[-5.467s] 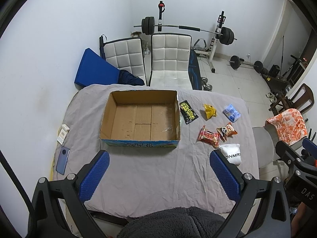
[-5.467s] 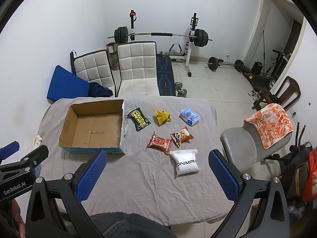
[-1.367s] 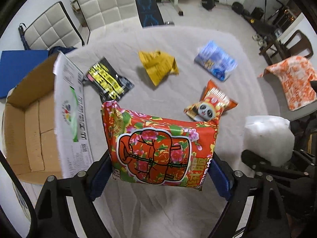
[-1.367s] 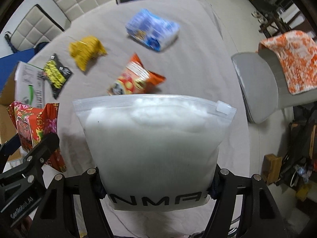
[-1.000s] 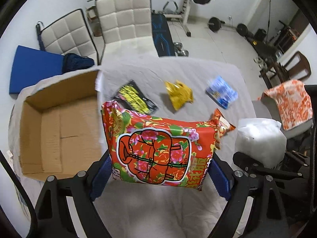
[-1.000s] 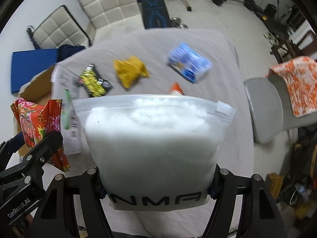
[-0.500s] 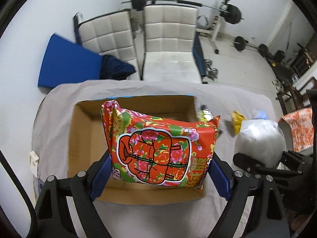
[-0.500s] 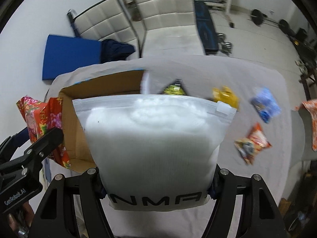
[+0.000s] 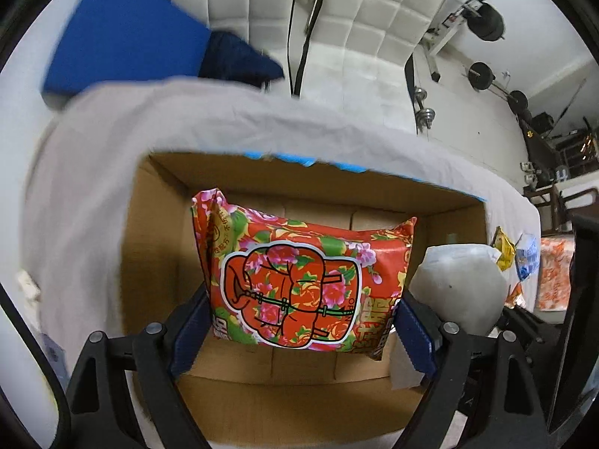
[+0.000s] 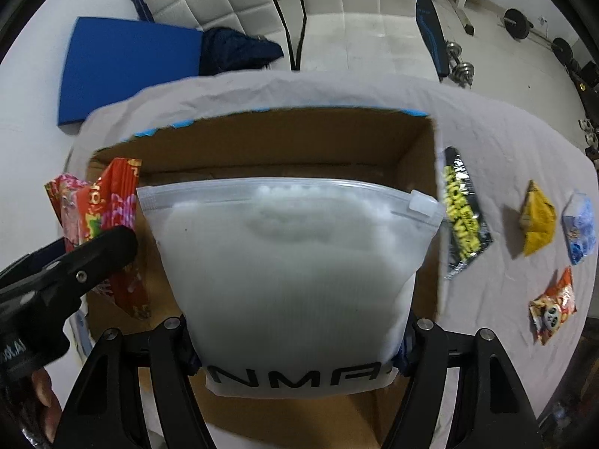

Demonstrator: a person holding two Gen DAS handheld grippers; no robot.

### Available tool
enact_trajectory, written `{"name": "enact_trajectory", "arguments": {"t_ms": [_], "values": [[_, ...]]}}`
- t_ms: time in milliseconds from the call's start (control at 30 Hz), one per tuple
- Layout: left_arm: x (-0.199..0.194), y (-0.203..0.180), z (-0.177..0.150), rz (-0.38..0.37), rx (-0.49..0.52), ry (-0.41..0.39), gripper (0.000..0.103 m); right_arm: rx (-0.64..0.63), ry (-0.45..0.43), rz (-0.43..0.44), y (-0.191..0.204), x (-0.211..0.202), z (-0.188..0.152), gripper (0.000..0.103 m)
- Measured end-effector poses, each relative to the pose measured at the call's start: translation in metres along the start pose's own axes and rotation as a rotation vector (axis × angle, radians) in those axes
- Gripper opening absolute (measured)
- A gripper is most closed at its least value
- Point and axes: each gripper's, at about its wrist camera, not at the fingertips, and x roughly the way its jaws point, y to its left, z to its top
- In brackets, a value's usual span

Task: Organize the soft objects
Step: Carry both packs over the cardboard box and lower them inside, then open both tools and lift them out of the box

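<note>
My left gripper [image 9: 299, 327] is shut on a red flowered packet [image 9: 295, 280] and holds it inside the open cardboard box [image 9: 337, 181]. My right gripper [image 10: 295, 340] is shut on a white zip bag of stuffing [image 10: 292, 262] and holds it over the same box [image 10: 337, 138], right of the left gripper. The red packet also shows at the left of the right wrist view [image 10: 101, 224], and the white bag at the right of the left wrist view [image 9: 460, 288].
The box stands on a grey-clothed table [image 10: 505, 142]. Right of the box lie a black-and-yellow packet [image 10: 462, 217], a yellow packet [image 10: 537, 224], a blue packet [image 10: 580, 232] and an orange panda packet [image 10: 554, 305]. White chairs [image 9: 374, 30] and a blue mat [image 10: 123, 63] stand behind.
Both grippers have carried their packets left from the table's right side and lowered them to the box. The box now fills both views.
</note>
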Motion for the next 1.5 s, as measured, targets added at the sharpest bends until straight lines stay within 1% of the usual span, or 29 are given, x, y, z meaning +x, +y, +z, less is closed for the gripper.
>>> {"name": "enact_trajectory", "arguments": {"t_ms": [100,167,267,367,567,600,667,700,733,867,967,1067,1133,1233,1300,1367,1400,1433,1500], "values": [[0.027,0.015,0.004,-0.072,-0.047,0.078,0.088,0.004,0.013,-0.024,0.006,0.019,0.005,0.074],[0.044,0.020,0.009,-0.089,-0.060,0.110,0.088,0.009,0.015,-0.043,0.002,0.035,0.012,0.075],[0.064,0.020,0.017,-0.071,-0.046,0.133,0.089,0.011,0.030,-0.065,0.003,0.053,0.017,0.076],[0.082,0.017,0.022,-0.074,-0.029,0.166,0.089,0.017,0.044,-0.085,0.004,0.067,0.020,0.077],[0.110,0.008,0.021,-0.062,-0.007,0.227,0.090,0.027,0.055,-0.120,0.004,0.092,0.022,0.079],[0.113,0.007,0.023,-0.058,-0.009,0.233,0.090,0.028,0.055,-0.124,0.004,0.095,0.022,0.080],[0.119,0.005,0.023,-0.052,-0.007,0.247,0.090,0.029,0.053,-0.131,0.004,0.099,0.022,0.086],[0.121,0.003,0.024,-0.047,-0.005,0.247,0.090,0.028,0.051,-0.129,0.004,0.101,0.022,0.089],[0.122,0.002,0.024,-0.039,-0.004,0.241,0.090,0.027,0.049,-0.128,0.004,0.102,0.022,0.094],[0.119,0.000,0.021,-0.020,-0.005,0.220,0.093,0.017,0.048,-0.138,0.005,0.105,0.025,0.095],[0.112,-0.002,0.017,-0.008,-0.008,0.205,0.098,0.014,0.046,-0.135,0.005,0.102,0.023,0.098],[0.101,-0.003,0.005,0.001,-0.011,0.185,0.098,0.012,0.040,-0.124,0.003,0.097,0.022,0.103],[0.093,-0.004,0.001,0.002,-0.012,0.171,0.101,0.009,0.019,-0.120,0.002,0.093,0.021,0.103],[0.075,-0.007,-0.006,0.011,-0.006,0.126,0.103,0.012,0.013,-0.112,0.004,0.083,0.018,0.103],[0.065,0.000,-0.008,0.025,-0.002,0.090,0.103,0.006,0.003,-0.115,0.004,0.072,0.013,0.103],[0.051,0.001,-0.015,0.029,0.002,0.051,0.103,-0.002,-0.013,-0.122,0.000,0.062,0.004,0.103],[0.044,0.003,-0.019,0.018,-0.002,0.038,0.103,-0.006,-0.020,-0.124,0.001,0.054,-0.007,0.103],[0.039,0.005,-0.021,0.012,-0.007,0.026,0.103,-0.008,-0.029,-0.126,0.001,0.049,-0.011,0.103],[0.028,0.007,-0.029,0.034,-0.014,-0.015,0.103,0.003,-0.058,-0.123,0.000,0.037,-0.023,0.103]]}}
